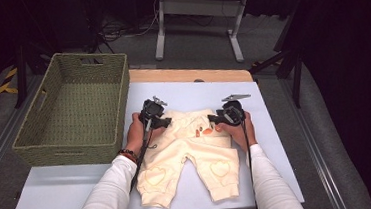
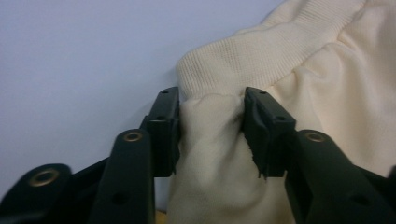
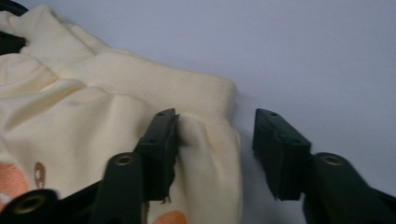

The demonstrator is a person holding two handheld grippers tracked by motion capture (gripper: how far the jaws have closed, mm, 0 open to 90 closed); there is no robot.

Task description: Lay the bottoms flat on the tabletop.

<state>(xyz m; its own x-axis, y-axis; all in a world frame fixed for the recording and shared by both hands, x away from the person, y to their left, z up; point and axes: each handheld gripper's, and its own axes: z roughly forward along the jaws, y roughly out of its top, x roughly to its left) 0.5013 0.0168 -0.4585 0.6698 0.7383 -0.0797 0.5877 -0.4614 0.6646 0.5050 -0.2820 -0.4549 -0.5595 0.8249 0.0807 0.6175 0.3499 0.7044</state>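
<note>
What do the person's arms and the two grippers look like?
White long sleeves, and a dark beaded bracelet on the left wrist. Both the left gripper and the right gripper are black with brass-coloured rivets; the right bears a grey three-cornered plate. Black cables trail back.

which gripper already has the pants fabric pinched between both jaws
The left gripper: both jaws press the cream pants; the right gripper has one jaw off the cloth.

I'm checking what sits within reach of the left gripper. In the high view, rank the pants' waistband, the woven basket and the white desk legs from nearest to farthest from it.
From the left gripper:
1. Pants' waistband, right at its jaws, mid-table.
2. Woven basket, to its left on the table's left side.
3. White desk legs, on the floor beyond the table's far edge.
</note>
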